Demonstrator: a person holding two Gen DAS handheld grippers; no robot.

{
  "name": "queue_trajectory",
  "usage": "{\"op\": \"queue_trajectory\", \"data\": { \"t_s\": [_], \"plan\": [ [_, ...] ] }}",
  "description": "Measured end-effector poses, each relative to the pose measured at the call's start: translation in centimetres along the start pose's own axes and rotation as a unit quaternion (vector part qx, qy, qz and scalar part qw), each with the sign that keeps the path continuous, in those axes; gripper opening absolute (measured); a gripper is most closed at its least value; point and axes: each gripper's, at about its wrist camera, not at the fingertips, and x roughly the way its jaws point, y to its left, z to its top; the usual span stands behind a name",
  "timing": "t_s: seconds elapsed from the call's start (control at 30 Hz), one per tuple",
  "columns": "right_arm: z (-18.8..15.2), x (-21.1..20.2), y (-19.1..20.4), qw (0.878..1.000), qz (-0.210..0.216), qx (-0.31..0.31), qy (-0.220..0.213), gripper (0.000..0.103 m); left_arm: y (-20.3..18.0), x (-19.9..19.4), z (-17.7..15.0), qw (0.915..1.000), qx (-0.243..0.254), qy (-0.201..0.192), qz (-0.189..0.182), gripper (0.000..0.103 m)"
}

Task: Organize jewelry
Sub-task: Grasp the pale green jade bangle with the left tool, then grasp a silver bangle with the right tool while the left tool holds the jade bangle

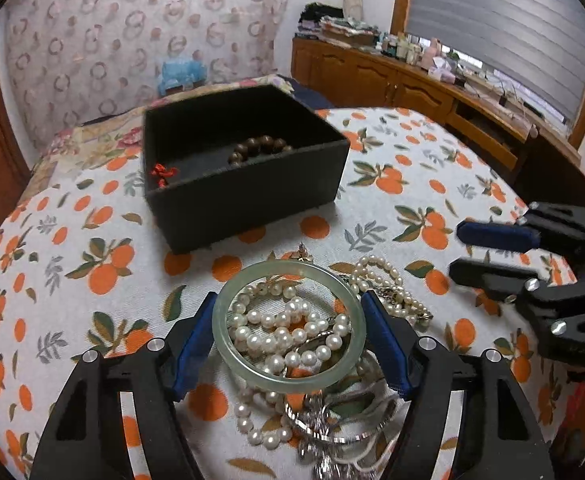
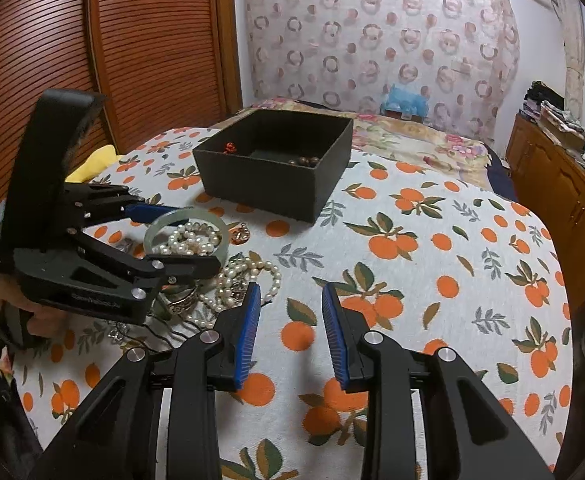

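Left tongs [image 1: 290,326] pinch the jade bangle [image 1: 228,344] at 6 o'clock of the black box [image 1: 252,196]; right tongs [image 2: 291,330] gape, empty.

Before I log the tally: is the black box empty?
Not empty. The black box holds a brown bead bracelet and a small red piece.

box wall [image 1: 252,196] hides bead bracelet [image 1: 260,148] | silver chain [image 1: 324,440] cut off
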Motion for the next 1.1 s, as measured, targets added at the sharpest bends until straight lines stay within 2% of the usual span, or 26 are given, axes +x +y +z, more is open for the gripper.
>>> {"op": "queue_trajectory", "data": {
  "t_s": [0.23,0.4,0.5,0.63,1.0,1.1],
  "plan": [
    [0.2,0.8,1.8,1.000,0.026,-0.012,0.007,0.034,0.7,-4.2,-0.7,0.9991,-0.008,-0.041,0.005,0.068],
    [0.8,1.4,3.4,0.998,0.051,-0.027,0.013,0.034,1.6,-5.7,-1.8,0.9985,-0.020,-0.049,0.014,0.068],
    [1.2,2.1,3.9,0.997,0.061,-0.037,0.020,0.026,2.3,-6.1,-2.6,0.9982,-0.027,-0.049,0.020,0.068],
    [1.8,3.2,4.5,0.996,0.073,-0.042,0.033,0.022,2.8,-6.4,-3.2,0.9980,-0.035,-0.048,0.021,0.068],
    [2.3,5.5,5.2,0.992,0.076,-0.061,0.078,0.018,3.2,-6.4,-3.7,0.9976,-0.046,-0.049,0.017,0.068],
    [2.1,5.6,5.4,0.992,0.073,-0.070,0.079,0.006,3.2,-6.4,-3.7,0.9976,-0.046,-0.050,0.018,0.068]
  ]
}}
